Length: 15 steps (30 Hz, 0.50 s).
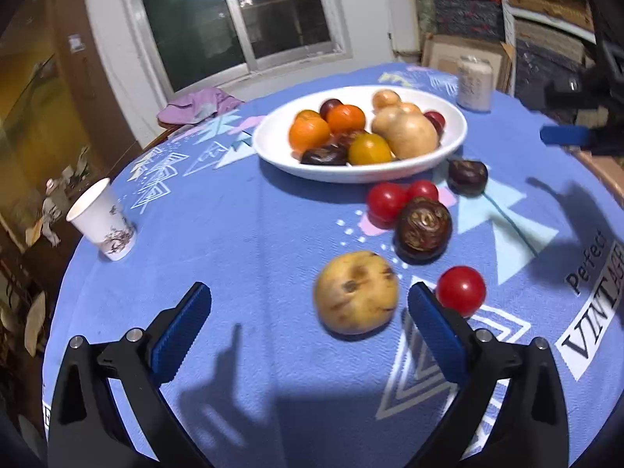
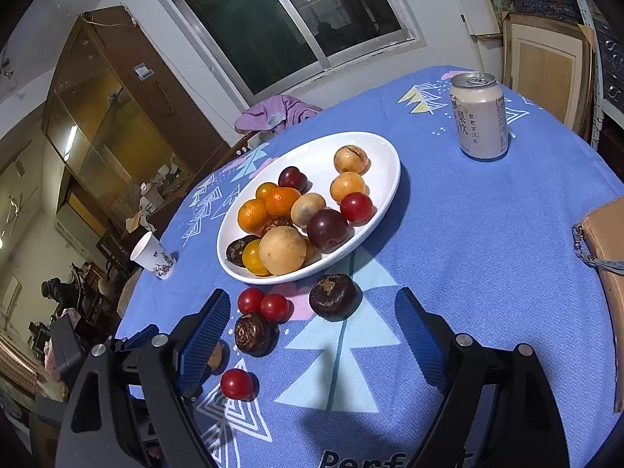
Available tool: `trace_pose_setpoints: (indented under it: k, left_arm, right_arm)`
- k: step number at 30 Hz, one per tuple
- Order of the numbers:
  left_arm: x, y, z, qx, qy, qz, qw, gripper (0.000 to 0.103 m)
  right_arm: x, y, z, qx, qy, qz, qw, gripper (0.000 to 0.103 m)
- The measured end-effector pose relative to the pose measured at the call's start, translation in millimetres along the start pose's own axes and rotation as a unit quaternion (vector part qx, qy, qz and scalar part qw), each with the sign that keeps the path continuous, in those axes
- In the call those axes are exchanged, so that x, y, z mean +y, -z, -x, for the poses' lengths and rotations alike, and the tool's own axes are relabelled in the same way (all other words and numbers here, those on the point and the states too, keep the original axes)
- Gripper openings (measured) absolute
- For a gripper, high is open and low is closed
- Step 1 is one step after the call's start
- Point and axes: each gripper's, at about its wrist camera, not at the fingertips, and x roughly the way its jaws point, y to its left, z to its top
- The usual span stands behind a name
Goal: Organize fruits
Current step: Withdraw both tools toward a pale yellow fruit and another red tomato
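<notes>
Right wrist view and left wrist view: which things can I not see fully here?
- Yellow fruit, right wrist view: mostly hidden behind the right gripper's fingers.
- Brown pouch, right wrist view: cut off by the edge.
- Right gripper, left wrist view: only one fingertip shows.

A white oval bowl (image 1: 273, 144) on the blue-covered worktop (image 1: 234, 234) holds oranges (image 1: 309, 132), pale round fruits (image 1: 409, 134), dark plums (image 2: 327, 228) and a red tomato (image 2: 355, 206). Loose in front of it lie a blemished yellow fruit (image 1: 357, 292), three red tomatoes (image 1: 461, 290) and two dark brown chestnut-like fruits (image 1: 423, 230), well apart from the bowl's rim.
</notes>
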Motion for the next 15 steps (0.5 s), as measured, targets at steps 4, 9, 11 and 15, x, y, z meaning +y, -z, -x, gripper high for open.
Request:
trace_pose_setpoints:
  k: [4, 9, 11, 15]
  left_arm:
    - [3.3, -1.1, -3.4, 0.009, 0.028, 0.014, 0.9995, 0.099]
    - [10.3, -6.3, -11.4, 0.016, 0.066, 0.052, 0.9963, 0.099]
    - [7.9, -8.9, -13.1, 0.015, 0.076, 0.056, 0.9954, 0.099]
    - [-0.1, -11.4, -12.2, 0.008, 0.092, 0.047, 0.9946, 0.076]
  right_arm:
    - [-0.3, 0.3, -1.3, 0.002, 0.003, -0.001, 1.000, 0.087]
    - [2.7, 1.1, -4.2, 0.005, 0.002, 0.006, 1.000, 0.087]
    - [5.5, 2.5, -5.9, 0.008, -0.001, 0.014, 1.000, 0.087]
    - [9.8, 5.0, -7.5, 0.010, -0.003, 0.025, 1.000, 0.087]
